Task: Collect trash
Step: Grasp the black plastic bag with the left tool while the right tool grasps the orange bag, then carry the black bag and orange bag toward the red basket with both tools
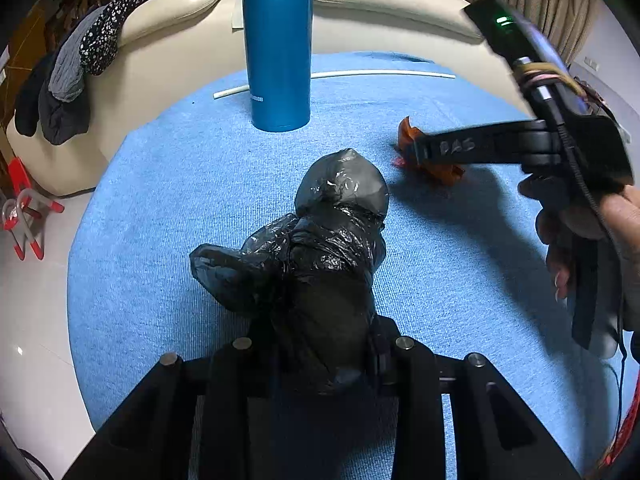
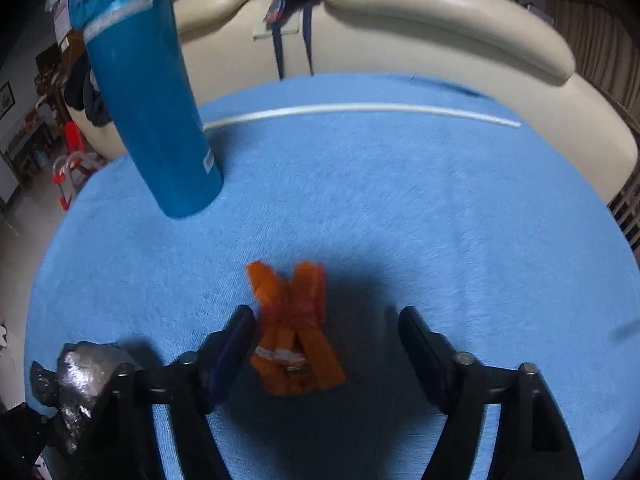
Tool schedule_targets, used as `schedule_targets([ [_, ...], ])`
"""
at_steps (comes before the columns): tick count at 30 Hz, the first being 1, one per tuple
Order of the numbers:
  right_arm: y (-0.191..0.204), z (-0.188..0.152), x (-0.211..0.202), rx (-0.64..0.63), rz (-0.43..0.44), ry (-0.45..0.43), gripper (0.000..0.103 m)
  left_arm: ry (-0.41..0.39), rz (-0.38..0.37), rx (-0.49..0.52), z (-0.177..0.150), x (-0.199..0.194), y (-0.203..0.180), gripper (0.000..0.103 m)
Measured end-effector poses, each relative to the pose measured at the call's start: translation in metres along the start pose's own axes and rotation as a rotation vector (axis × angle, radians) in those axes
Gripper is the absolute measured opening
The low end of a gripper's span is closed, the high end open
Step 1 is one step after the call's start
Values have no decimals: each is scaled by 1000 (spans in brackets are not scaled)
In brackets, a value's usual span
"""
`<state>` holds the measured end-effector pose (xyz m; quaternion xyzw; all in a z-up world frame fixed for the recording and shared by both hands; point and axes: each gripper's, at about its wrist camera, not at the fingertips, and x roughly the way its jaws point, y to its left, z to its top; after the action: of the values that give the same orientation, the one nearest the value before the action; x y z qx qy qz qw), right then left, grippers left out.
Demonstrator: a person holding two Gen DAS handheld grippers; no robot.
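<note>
On the blue cloth-covered table (image 2: 400, 208), my left claw (image 1: 320, 344) grips a crumpled black plastic trash bag (image 1: 320, 248). My right claw (image 2: 324, 332) is spread wide around a knotted orange plastic wrapper (image 2: 294, 344), right of the bag, with a tall blue metal flask (image 1: 279, 48) standing farther off.

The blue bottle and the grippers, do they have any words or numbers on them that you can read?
"DAS", faint handwriting, the letters uncertain: on the finger of the right gripper.
White label band at the top of the blue bottle: print too small to read.
Small white mark low on the bottle: too small to read.
Orange wrapper: white strip, blurred, unreadable.
Black trash bag in the left gripper: no text.
</note>
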<state>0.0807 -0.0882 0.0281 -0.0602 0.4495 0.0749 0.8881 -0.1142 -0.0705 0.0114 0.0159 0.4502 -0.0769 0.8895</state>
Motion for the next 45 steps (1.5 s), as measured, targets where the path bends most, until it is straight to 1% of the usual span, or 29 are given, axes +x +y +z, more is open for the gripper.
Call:
schedule_targets([
  [1,2,-1,1,-3,-5,0,34,0,1,0,0,0,-1,34],
  [2,3,-1,1,-3,-6,4,30,1,3,1,0,0,-1,34],
  [3,4,-2,0,-3,4,10,29,2,4,2,0,0,-1,34],
  [4,5,-6,-3,-8,14,14,29,4,5,2,0,-1,-2,34],
  [6,4,-14,-13,-13,-1,-3,29,6,4,3,0,-3,-5,33],
  [9,-7,-29,-30,27,4,-18,29,1,5,15,-2,-9,-13,33],
  [12,-14,-48,-50,57,4,-30,29,-10,0,37,-6,-18,-27,33],
  [13,-17,-59,-63,71,2,-36,29,-14,-3,45,-8,-22,-32,33],
  [18,-34,-99,-101,133,0,-59,29,-25,-22,78,-20,-41,-61,33],
  [26,-72,-169,-153,266,-4,-96,29,-31,-33,139,-41,-68,-106,33],
  [32,-92,-207,-182,341,-5,-133,29,-36,-47,195,-58,-83,-135,33],
  [39,-99,-242,-204,390,-16,-159,29,-38,-66,256,-75,-96,-165,33],
  [45,-105,-272,-224,416,-49,-185,29,-43,-79,293,-73,-97,-154,33],
])
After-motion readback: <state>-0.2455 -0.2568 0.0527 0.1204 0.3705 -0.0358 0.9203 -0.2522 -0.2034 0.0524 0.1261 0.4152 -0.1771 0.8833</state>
